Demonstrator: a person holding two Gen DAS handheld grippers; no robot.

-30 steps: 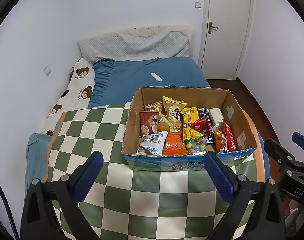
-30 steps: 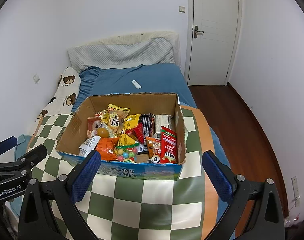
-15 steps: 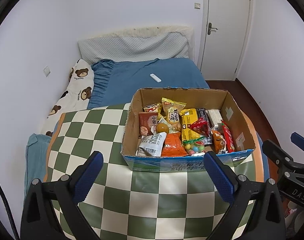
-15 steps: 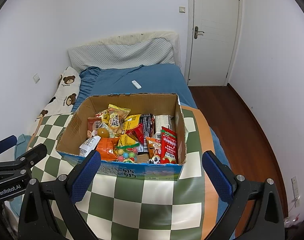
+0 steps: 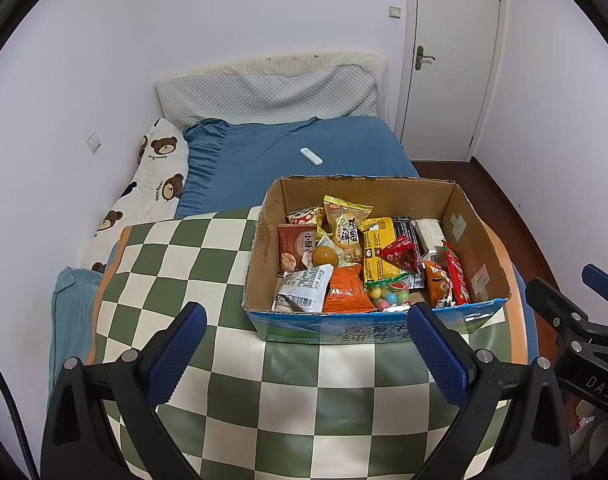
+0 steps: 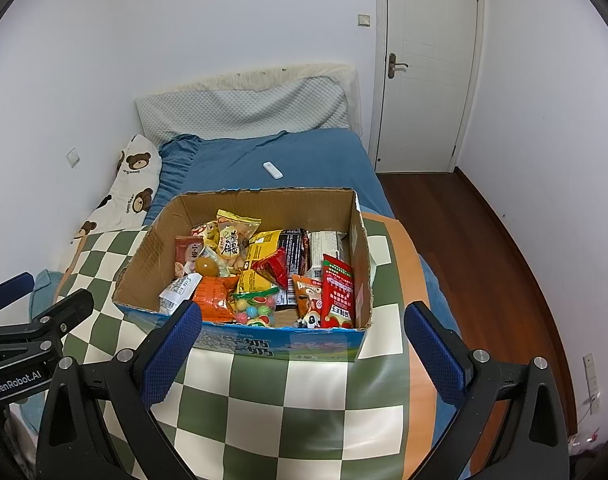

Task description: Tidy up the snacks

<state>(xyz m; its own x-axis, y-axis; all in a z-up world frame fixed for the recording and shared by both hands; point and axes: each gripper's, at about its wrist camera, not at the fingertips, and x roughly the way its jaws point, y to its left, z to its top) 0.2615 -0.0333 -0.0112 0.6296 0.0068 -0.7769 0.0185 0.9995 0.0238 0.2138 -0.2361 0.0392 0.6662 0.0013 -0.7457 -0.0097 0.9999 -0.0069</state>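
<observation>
box: the cardboard box (image 5: 459,236) sat on the checkered mat (image 5: 192,264), open top, crammed with snacks. Everything below is placed relative to that box.

left claw: the left gripper (image 5: 304,340) hung in front of the box's near wall, blue pads spread wide, nothing between them.

right claw: the right gripper (image 6: 302,338) was the same deal, just short of the near wall, jaws wide apart and empty.

red sachet: the tall red packet (image 6: 337,296) stood upright against the box's right wall. Looked light, crinkly and slippery; I'd pinch the flat faces near the top seam.

candy bag: the clear bag of round candies (image 6: 254,308) lay at the box's near edge. Lumpy and loose, so probably shifts in a grip; grab the gathered green top.

orange pack: the orange pouch (image 5: 345,294) lay flat near the front, left of the candy. Soft foil, likely needs an edge grab.

round orange thing: the orange ball (image 5: 323,257) sat left of centre in the box. Smooth and round, so my guess is it squirts out of a pinch.

white wrapper: the white printed pack (image 5: 304,290) was crumpled in the box's near-left corner, easy to snag by a loose corner.
</observation>
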